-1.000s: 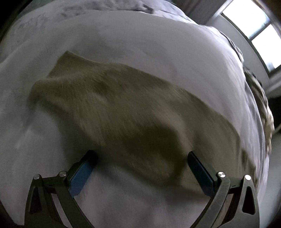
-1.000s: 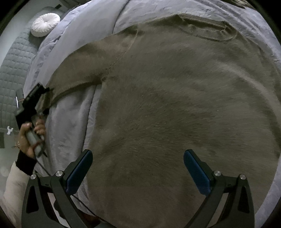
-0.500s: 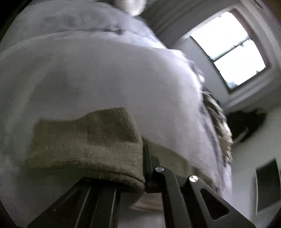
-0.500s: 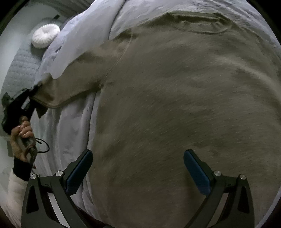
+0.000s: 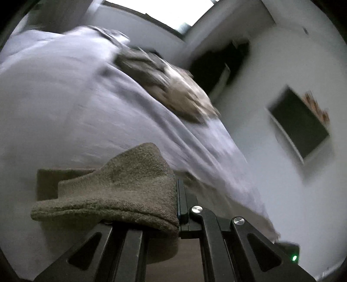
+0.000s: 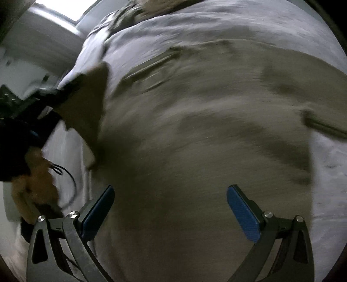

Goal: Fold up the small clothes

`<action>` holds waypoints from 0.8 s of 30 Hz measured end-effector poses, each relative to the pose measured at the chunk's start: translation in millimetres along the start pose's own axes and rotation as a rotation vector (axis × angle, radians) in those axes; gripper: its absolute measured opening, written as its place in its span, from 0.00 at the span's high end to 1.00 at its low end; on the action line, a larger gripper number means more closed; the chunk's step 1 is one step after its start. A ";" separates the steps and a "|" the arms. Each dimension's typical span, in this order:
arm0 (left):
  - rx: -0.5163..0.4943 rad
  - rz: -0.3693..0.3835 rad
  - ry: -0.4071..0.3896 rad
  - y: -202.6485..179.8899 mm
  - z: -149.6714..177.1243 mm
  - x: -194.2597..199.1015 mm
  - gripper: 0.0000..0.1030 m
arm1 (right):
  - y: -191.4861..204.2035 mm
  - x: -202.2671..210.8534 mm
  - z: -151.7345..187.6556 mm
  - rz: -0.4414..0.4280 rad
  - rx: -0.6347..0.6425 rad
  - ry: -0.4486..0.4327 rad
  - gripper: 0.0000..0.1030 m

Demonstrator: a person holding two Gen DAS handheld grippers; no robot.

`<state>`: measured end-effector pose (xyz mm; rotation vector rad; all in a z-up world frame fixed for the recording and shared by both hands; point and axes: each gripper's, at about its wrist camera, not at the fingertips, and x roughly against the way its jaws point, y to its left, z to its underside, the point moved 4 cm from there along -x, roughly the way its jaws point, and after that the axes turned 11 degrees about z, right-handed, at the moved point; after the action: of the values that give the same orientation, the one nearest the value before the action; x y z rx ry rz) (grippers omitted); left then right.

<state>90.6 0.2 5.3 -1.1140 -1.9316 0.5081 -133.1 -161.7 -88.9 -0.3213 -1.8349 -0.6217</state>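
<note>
The sweater (image 6: 206, 141), an olive-brown fuzzy knit, lies spread over the lilac-grey bed (image 6: 216, 23), filling most of the right wrist view; its body is rumpled with shallow folds, and the picture is smeared by motion. One sleeve (image 5: 117, 186) is lifted off the bed at the sweater's left side. Its cuff end is doubled over and pinched in the left hand-held gripper (image 5: 178, 201), whose black fingers are pressed together on the cloth; the knit drapes over the left finger and hides most of it, while the right finger's edge shows just beside the fabric. In the right wrist view the same sleeve (image 6: 86, 104) rises as a pointed flap toward the left hand-held gripper (image 6: 43, 97), seen there as a dark blurred shape, with the person's hand (image 6: 34, 177) and a thin black cable (image 6: 65, 173) below it.

The right hand-held gripper (image 6: 171, 208) hovers over the lower part of the sweater with its blue-padded fingers (image 6: 243, 214) spread wide, nothing between them; whether they touch the knit I cannot tell.

Beyond the sleeve, a mottled brown-and-grey throw (image 5: 169, 86) lies on the far part of the bed. Behind that stand a pale wall (image 5: 271, 54), a dark framed panel (image 5: 301, 123) hung on it, and a bright window (image 5: 164, 10) at the top edge.
</note>
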 end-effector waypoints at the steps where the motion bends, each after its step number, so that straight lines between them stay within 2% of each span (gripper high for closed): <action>1: -0.010 0.010 0.049 -9.3 7.3 -24.2 0.95 | -12.5 -0.1 -3.1 0.013 -0.022 -0.004 0.00; 5: -0.032 -0.084 0.242 -23.8 47.1 -100.7 0.95 | -49.8 -2.6 -11.7 0.053 -0.072 0.004 0.00; 7: -0.058 -0.166 0.316 -24.2 69.9 -128.9 0.95 | -62.1 -6.6 -14.7 0.063 -0.090 0.015 0.00; 10: -0.107 -0.281 0.400 -21.1 99.6 -136.9 0.95 | -67.4 -10.1 -23.5 0.074 -0.090 0.020 0.00; 11: -0.122 -0.300 0.401 -21.7 103.7 -133.1 0.85 | -67.3 -10.1 -26.2 0.077 -0.082 0.016 0.00; 12: -0.131 -0.305 0.395 -23.8 103.7 -129.8 0.61 | -66.8 -9.2 -30.3 0.084 -0.069 0.011 0.00; 13: -0.144 -0.311 0.387 -27.8 104.6 -123.1 0.44 | -60.2 -8.6 -37.1 0.094 -0.043 0.000 0.00; 14: -0.163 -0.330 0.373 -31.3 103.6 -114.1 0.16 | -58.7 -8.7 -40.7 0.099 -0.023 -0.010 0.00; 15: -0.185 -0.361 0.357 -25.2 98.1 -111.2 0.09 | -51.2 -6.9 -46.3 0.106 0.012 -0.027 0.00; 18: -0.252 -0.431 0.322 -32.1 88.2 -71.9 0.09 | -18.9 -7.1 -63.1 0.121 0.117 -0.077 0.00; 21: -0.211 -0.488 0.277 -6.0 70.0 -28.4 0.09 | 32.9 -10.1 -77.2 0.175 0.297 -0.155 0.00; 24: -0.126 -0.629 0.246 42.3 57.0 7.2 0.09 | 83.7 -24.2 -81.7 0.253 0.502 -0.214 0.00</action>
<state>63.9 31.8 -52.9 -0.5530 -1.9747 -0.0924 -17.9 -136.5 -70.0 -0.2810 -2.0392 0.0581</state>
